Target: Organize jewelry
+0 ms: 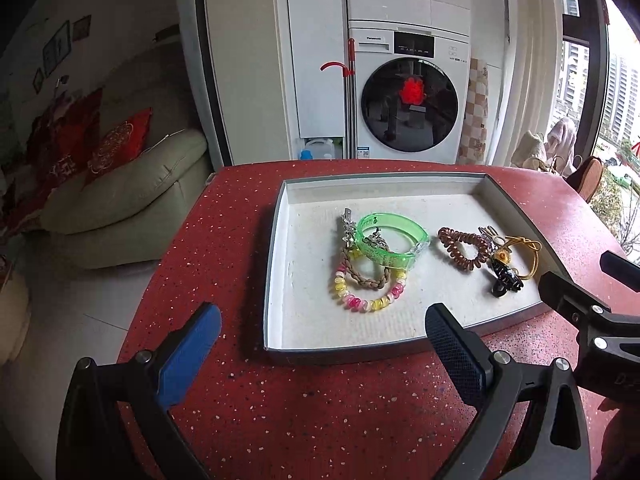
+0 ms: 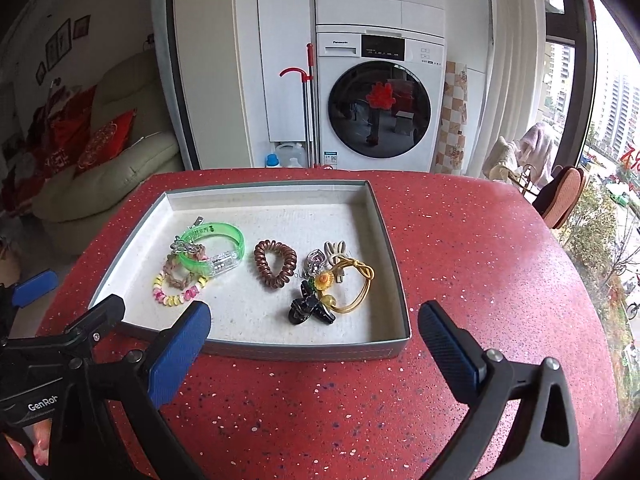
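The tray [image 2: 394, 264] sat on the red table [image 2: 460, 248], jewelry in 2 loose clusters: the green bangle [image 2: 214, 248] and beaded bracelet [image 2: 176, 292] at left, the brown coil tie [image 2: 276, 266], black claw clip [image 2: 310, 310] and yellow tie [image 2: 356, 280] at right, apparently sorted by type. Both tongs, left gripper [image 1: 322, 344] and right gripper [image 2: 314, 340], hung near the tray's near edge, jaws wide, holding nothing.

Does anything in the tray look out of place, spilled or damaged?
Nothing is spilled or damaged. All pieces lie inside the tray, but bunched: the green bangle overlaps the braided and beaded bracelets, and clips tangle with the yellow hair tie.
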